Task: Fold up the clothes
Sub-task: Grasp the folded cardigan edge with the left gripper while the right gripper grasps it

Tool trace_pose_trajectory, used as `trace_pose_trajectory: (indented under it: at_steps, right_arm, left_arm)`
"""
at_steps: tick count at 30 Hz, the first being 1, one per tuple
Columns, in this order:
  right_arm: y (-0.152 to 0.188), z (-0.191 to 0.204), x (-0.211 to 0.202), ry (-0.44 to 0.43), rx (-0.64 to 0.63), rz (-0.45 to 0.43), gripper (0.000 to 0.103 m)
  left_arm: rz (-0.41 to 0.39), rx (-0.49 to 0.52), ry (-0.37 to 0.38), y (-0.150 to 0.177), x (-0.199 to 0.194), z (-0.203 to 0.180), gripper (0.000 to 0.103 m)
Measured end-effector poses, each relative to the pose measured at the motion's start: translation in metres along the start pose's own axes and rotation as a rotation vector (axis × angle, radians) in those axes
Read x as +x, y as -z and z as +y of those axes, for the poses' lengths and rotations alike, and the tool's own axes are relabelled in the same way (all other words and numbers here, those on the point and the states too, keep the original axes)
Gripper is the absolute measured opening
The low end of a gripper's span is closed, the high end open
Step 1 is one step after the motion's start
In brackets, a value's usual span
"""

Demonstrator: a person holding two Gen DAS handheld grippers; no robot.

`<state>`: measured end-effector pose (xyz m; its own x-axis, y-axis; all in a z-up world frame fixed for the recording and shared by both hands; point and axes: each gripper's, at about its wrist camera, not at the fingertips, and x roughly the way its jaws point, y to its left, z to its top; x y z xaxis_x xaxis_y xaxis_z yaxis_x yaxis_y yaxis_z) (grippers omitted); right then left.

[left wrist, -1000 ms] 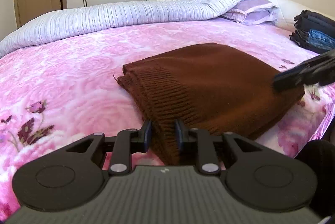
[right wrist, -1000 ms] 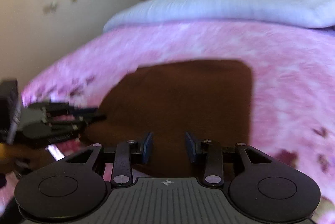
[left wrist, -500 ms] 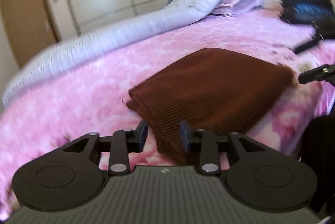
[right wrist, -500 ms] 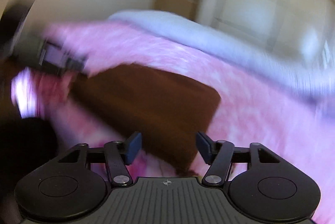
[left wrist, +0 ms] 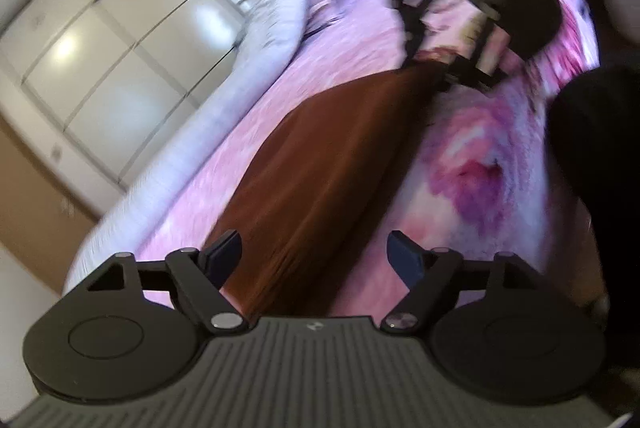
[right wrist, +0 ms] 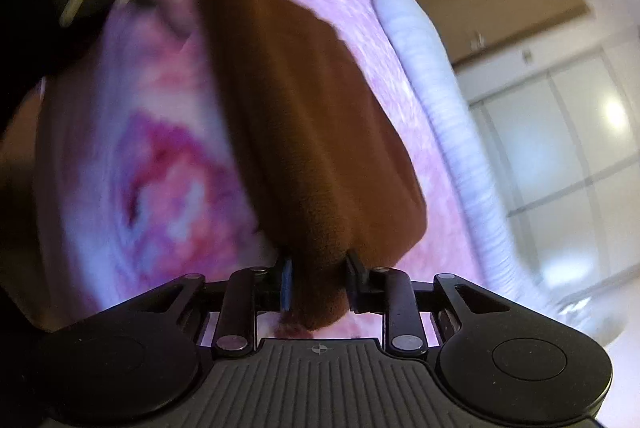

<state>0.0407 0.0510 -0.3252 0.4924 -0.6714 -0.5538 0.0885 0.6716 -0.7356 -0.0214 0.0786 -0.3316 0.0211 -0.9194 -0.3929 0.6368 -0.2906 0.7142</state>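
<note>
Both grips swapped in a second: the left gripper (left wrist: 314,254) now gapes wide, off the brown sweater (left wrist: 320,164) on the bed (left wrist: 480,156), while the right gripper (right wrist: 318,282) pinches its edge, likely to move the folded bundle.

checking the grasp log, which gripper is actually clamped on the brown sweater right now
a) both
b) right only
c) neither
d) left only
b: in the right wrist view the right gripper is pinched on a bunched edge of the brown sweater, while the left gripper has its fingers spread wide apart with nothing squeezed between them.
</note>
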Motion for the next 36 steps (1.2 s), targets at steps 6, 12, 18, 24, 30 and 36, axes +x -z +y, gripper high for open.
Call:
trace_pose_trajectory:
  at_steps: [6, 12, 18, 24, 30, 36]
  right_arm:
    - [-0.015, -0.044, -0.023, -0.055, 0.148, -0.041, 0.023]
    - [-0.009, -0.048, -0.026, -0.069, 0.160, -0.030, 0.024]
    - [0.001, 0.001, -0.031, 0.021, 0.016, -0.033, 0.038]
    - [-0.010, 0.043, -0.027, 0.114, -0.098, -0.094, 0.057]
    - [-0.006, 0.028, 0.001, 0.165, -0.128, -0.039, 0.050]
    - [0.001, 0.013, -0.002, 0.118, -0.071, 0.014, 0.028]
  left_arm:
    - [0.016, 0.228, -0.068, -0.006, 0.032, -0.022, 0.080]
    - [0.106, 0.336, -0.120, 0.006, 0.045, -0.016, 0.030]
    - [0.141, 0.216, -0.024, 0.015, 0.044, 0.008, 0.021]
    - [0.158, -0.063, 0.104, 0.010, 0.043, 0.046, 0.020]
    - [0.157, -0.013, 0.117, -0.005, 0.044, 0.054, 0.021]
    - [0.159, 0.274, 0.064, 0.010, 0.043, 0.010, 0.029]
